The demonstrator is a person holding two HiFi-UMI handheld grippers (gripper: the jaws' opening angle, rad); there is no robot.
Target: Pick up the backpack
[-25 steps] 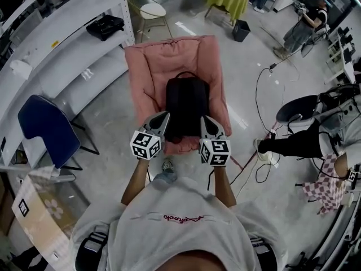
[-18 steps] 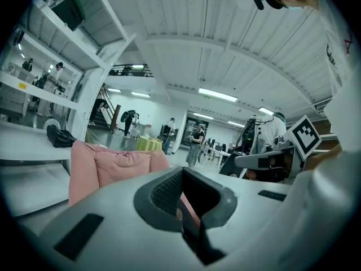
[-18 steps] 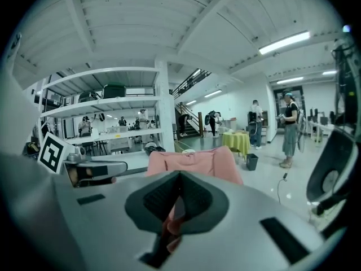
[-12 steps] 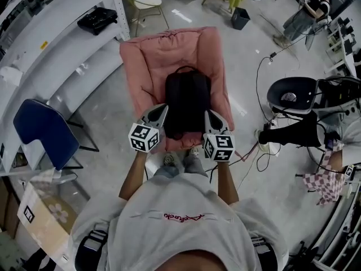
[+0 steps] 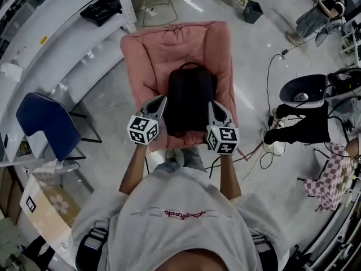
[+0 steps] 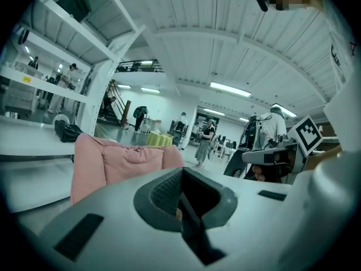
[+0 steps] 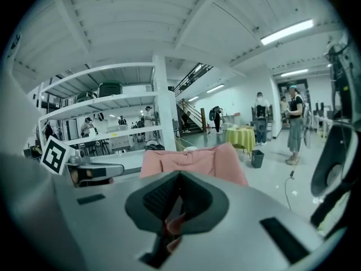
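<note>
A black backpack (image 5: 189, 99) stands upright on the seat of a pink padded chair (image 5: 162, 47), its carry handle at the top. My left gripper (image 5: 161, 100) hovers shut just left of the backpack, over the seat's left side. My right gripper (image 5: 215, 105) hovers shut just right of it, over the seat's right edge. Neither touches the bag. In the left gripper view the pink chair (image 6: 121, 161) rises behind my shut left gripper (image 6: 181, 199). The right gripper view shows the pink chair (image 7: 192, 160) beyond my shut right gripper (image 7: 176, 205); the backpack is hidden in both gripper views.
White shelving (image 5: 62, 35) runs along the left, with a black bag (image 5: 100, 10) on it. A blue chair (image 5: 42, 126) stands at the left and a cardboard box (image 5: 45, 208) lower left. Cables (image 5: 265, 148) trail on the floor at the right beside a seated person (image 5: 304, 126).
I have stepped closer to the chair. Both grippers moved forward and a little down, from in front of the seat's edge to either side of the backpack. Both stayed shut.
</note>
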